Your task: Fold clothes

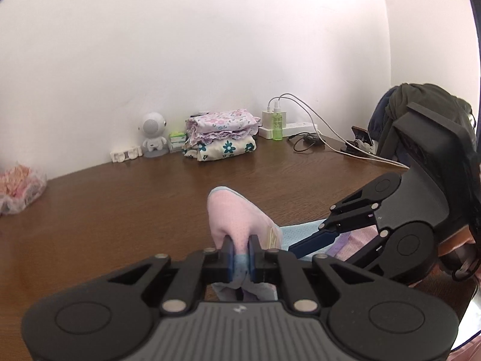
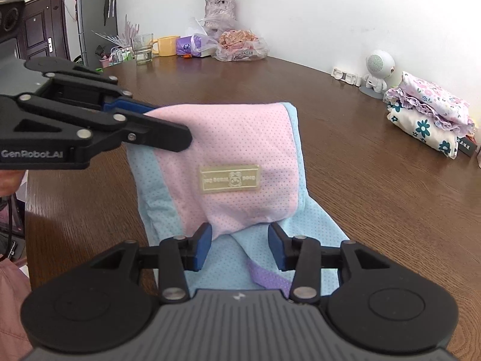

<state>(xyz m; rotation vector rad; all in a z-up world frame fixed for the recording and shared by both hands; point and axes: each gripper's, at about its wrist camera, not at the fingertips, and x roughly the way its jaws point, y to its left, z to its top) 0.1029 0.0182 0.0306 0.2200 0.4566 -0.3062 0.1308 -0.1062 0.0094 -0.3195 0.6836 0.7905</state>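
pinching garment (image 2: pixel 228 150) lengthwise toward wall, left fingers (image 1: pixel 240 248) clamped; right fingers (image 2: pixel 272 249) apart, empty

My garment (image 2: pixel 240 150) is pink with tiny dots, edged in light blue, with a bit of purple. The table (image 2: pixel 375 195) is brown wood. The folded clothes (image 2: pixel 427 114) have pink and blue flowers.

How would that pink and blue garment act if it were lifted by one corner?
Probably floppy: the pink and blue garment already bends over itself where the left hand-held gripper pinches it. Likely light, being thin perforated fabric. It shouldn't slip easily on the wooden table.
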